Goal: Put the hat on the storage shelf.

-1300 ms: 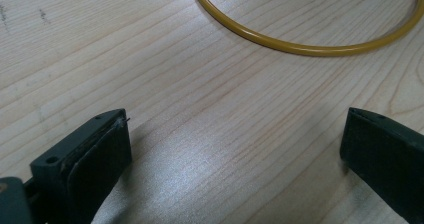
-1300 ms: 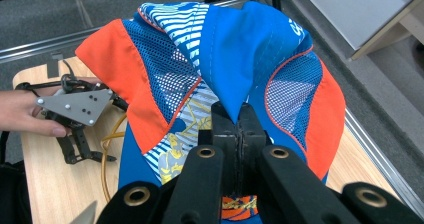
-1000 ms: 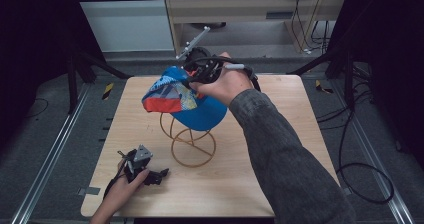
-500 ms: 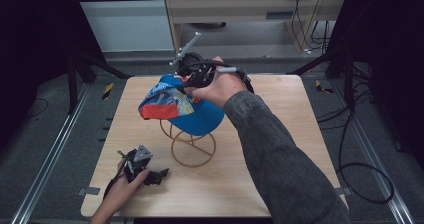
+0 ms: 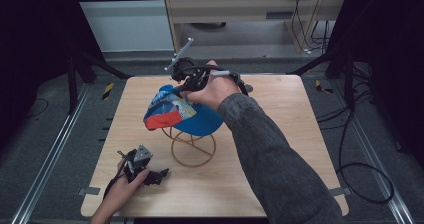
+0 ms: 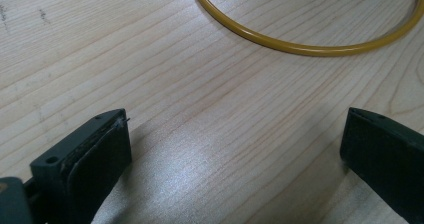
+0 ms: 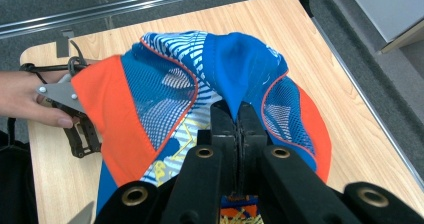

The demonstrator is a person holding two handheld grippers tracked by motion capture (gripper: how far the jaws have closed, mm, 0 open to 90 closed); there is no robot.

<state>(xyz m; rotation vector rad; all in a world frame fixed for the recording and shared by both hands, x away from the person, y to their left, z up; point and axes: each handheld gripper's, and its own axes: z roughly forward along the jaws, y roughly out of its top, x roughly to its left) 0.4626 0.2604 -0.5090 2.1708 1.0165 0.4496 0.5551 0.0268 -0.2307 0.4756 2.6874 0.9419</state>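
The cap (image 7: 200, 89) carries no writing I can read. It is blue with orange panels, blue mesh, white stripes and thin orange piping. The right claw (image 7: 239, 116) is clenched on a blue fold of it; the rest spreads beyond and to both sides of the jaws. In the high view the cap (image 5: 180, 111) hangs over a yellow wire stand (image 5: 192, 146) at mid-tabletop (image 5: 280, 134). The left claw (image 5: 150, 173) sits released near the front-left edge, jaws wide apart, with bare wood between them and the stand's ring (image 6: 300, 46) just ahead.
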